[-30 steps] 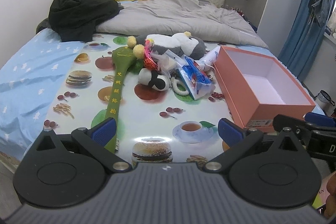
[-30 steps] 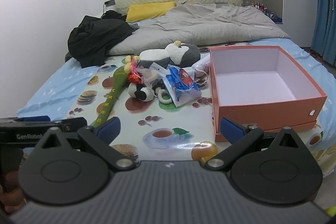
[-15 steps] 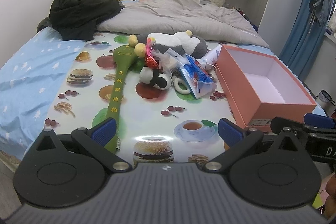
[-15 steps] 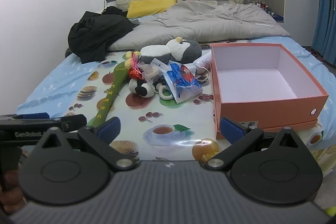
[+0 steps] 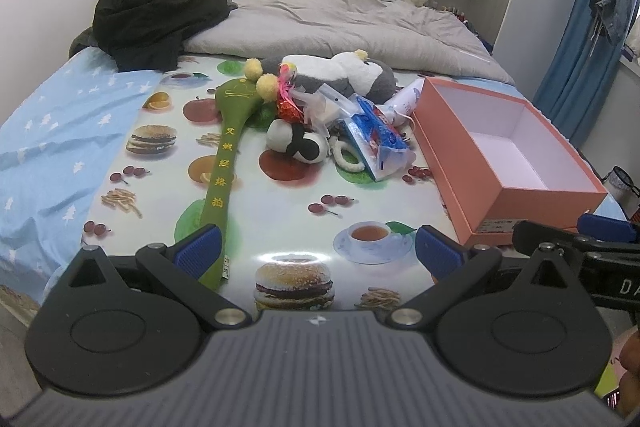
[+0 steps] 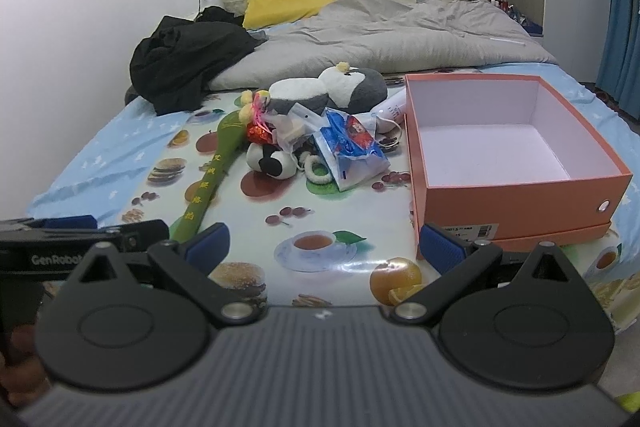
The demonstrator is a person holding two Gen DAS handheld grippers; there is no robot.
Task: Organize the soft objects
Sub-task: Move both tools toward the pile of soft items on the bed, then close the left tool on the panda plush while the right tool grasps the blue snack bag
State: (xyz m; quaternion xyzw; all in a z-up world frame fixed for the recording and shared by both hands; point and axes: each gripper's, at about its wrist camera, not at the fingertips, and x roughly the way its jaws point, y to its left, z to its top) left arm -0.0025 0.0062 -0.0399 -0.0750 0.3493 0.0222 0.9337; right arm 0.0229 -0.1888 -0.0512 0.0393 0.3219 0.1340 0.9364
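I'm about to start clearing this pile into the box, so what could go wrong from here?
1. The pile is tangled: the blue snack bag and clear packet lie against the black-and-white plush, so a grab may drag crinkly non-soft items along.
2. The long green plush mallet looks long for the orange box; it may overhang.
3. The box sits near the bed's edge, so a push could shift it.

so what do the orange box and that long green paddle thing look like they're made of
Orange box: looks like matte cardboard, with thin stiff walls, a white lining and a barcode label. Long green paddle: seems stuffed fabric, with a soft rounded outline, yellow embroidered characters and pompoms.
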